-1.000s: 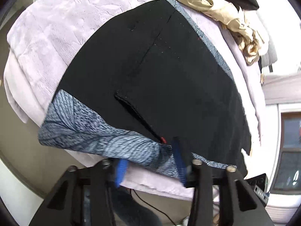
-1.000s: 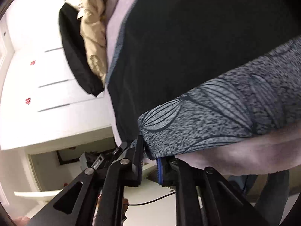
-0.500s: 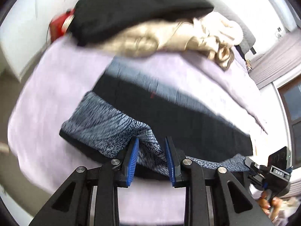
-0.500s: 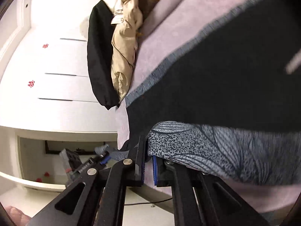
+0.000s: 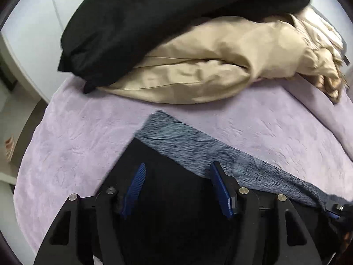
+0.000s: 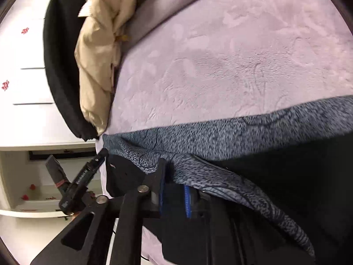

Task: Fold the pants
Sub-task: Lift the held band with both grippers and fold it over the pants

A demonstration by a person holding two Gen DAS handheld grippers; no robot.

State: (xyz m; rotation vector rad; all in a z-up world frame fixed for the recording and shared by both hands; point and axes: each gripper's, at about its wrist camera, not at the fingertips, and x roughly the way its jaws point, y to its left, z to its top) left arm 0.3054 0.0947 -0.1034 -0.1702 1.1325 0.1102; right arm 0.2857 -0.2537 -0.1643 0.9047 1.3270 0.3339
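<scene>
The black pants [image 5: 176, 190] with a grey patterned band lie doubled over on the lilac blanket [image 5: 77, 145], near its front edge. The left gripper [image 5: 178, 187] hovers over them, jaws spread and empty. The right gripper [image 6: 174, 190] pinches the patterned hem. One fold looks made; judging by that, smoothing and further folds remain.

text: white lettering on black device [image 6: 85, 174] | unreadable, blurred
</scene>
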